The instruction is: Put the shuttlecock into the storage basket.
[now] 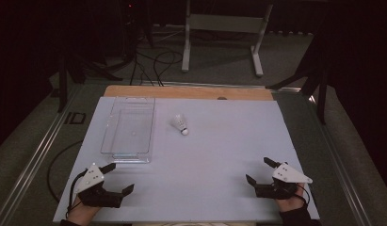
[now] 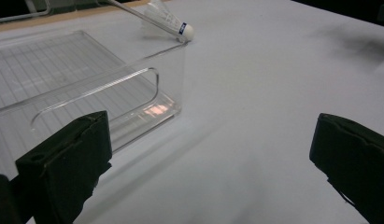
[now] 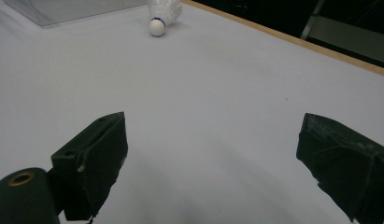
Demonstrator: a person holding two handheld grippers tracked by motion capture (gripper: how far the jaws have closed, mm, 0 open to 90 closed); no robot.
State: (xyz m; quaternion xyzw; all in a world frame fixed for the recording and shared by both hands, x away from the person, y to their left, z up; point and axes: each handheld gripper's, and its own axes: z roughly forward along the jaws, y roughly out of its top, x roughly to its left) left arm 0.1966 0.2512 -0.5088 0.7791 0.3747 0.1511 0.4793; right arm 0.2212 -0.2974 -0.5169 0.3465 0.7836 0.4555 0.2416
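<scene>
Surroundings: dark floor with cables and a white stand's legs is being shown beyond the table (image 1: 191, 92), whose wooden far edge is being left bare by a pale sheet (image 1: 214, 160) spread over the rest.
Left gripper (image 1: 118, 176): is being held low over the near left corner of the sheet by a hand (image 1: 80, 212); its jaws are being kept spread wide, with nothing between them.
Right gripper (image 1: 261, 170): is being held over the near right part of the sheet, well apart from the left one; its jaws are likewise being kept wide apart and empty.
Clear tray (image 1: 111, 136): is being seen just beyond the left gripper, lying flat on the left half of the sheet, its near wall (image 2: 133, 100) being viewed close up past the left jaw.
Shuttlecock (image 1: 180, 124): is lying on its side on the sheet just right of the tray's far half, outside it, cork end (image 3: 156, 28) being turned toward the person and feathers pointing away; it is well apart from both grippers.
</scene>
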